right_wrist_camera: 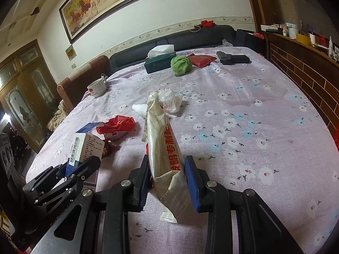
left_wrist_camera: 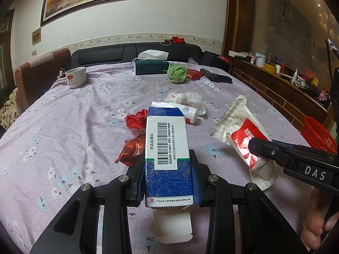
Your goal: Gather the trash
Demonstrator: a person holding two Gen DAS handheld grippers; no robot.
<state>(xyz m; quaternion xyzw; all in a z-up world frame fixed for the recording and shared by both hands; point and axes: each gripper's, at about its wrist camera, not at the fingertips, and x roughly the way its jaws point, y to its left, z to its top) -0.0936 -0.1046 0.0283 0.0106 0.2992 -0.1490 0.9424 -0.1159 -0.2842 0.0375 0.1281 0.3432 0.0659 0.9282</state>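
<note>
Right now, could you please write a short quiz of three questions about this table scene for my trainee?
1. True or false: the left gripper is shut on the medicine box.
2. What does the right gripper hold? A) the white cup B) the white and red packet C) the green cloth ball
3. Fill in: the tissue box stands at the far side of the table, beside the green ____.

Key
1. True: its pads press both sides of the box.
2. B: the white and red packet is clamped between its pads.
3. cloth ball.
</note>
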